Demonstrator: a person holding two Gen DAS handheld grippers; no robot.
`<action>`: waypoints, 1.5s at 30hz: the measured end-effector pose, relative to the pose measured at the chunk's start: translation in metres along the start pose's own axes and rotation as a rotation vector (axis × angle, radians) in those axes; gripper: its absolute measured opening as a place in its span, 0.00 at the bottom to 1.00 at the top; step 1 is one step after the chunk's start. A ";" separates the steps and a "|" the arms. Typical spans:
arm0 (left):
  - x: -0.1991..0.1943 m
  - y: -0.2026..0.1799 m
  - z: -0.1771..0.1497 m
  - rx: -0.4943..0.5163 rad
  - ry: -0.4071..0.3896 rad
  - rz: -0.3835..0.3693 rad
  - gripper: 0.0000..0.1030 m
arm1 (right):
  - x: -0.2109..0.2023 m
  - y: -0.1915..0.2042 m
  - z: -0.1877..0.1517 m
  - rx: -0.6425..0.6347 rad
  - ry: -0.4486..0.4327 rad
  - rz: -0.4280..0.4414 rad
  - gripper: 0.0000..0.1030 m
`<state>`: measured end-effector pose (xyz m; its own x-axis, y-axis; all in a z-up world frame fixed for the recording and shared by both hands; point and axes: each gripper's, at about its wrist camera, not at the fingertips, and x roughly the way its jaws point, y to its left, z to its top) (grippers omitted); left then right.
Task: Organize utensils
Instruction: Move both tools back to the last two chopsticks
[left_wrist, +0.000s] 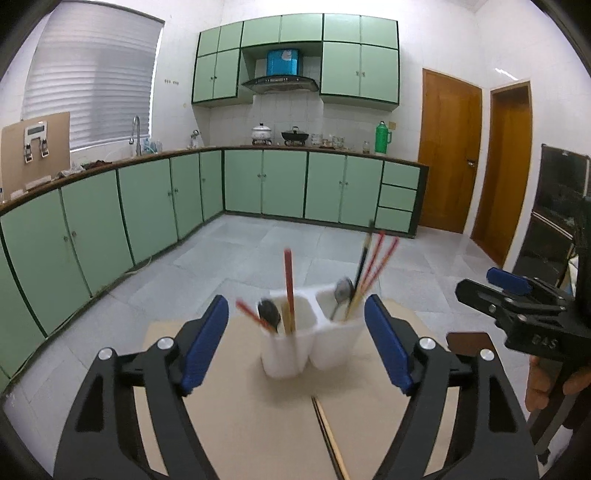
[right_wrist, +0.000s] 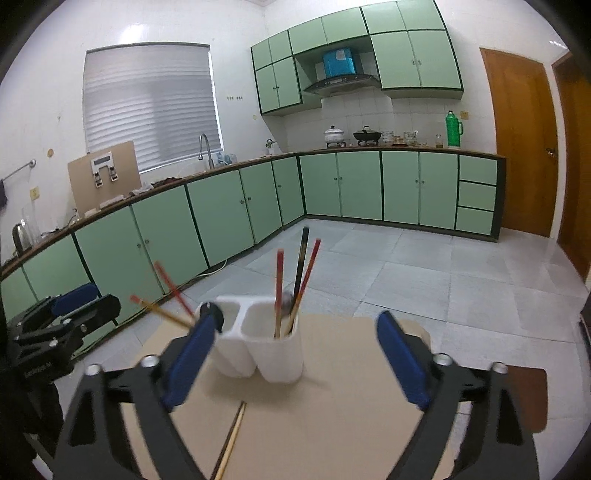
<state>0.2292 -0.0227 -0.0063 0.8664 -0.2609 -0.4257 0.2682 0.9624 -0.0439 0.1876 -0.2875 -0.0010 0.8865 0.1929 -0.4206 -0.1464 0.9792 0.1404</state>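
White two-compartment utensil holder (left_wrist: 310, 332) stands on the tan desk (left_wrist: 240, 424), near its far edge. Its left compartment has red chopsticks (left_wrist: 289, 280) and a dark spoon (left_wrist: 269, 312); right compartment has a metal spoon (left_wrist: 342, 290) plus red and black chopsticks (left_wrist: 371, 262). One loose chopstick (left_wrist: 328, 435) lies flat on the desk, near side of holder. Left gripper (left_wrist: 295, 350) jaws wide, empty, holder between them in view. Right gripper (right_wrist: 295, 362) jaws wide, empty, facing holder
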 end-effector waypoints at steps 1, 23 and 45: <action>-0.004 -0.002 -0.004 0.004 0.000 0.004 0.74 | -0.005 0.002 -0.005 -0.008 -0.001 -0.002 0.93; -0.061 0.021 -0.152 -0.019 0.213 0.118 0.81 | -0.039 0.052 -0.146 0.004 0.208 0.000 0.94; -0.076 0.040 -0.188 -0.034 0.289 0.172 0.81 | -0.011 0.096 -0.226 -0.116 0.417 0.034 0.59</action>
<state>0.0945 0.0504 -0.1457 0.7410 -0.0670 -0.6681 0.1100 0.9937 0.0223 0.0646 -0.1809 -0.1855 0.6309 0.2108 -0.7467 -0.2422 0.9678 0.0686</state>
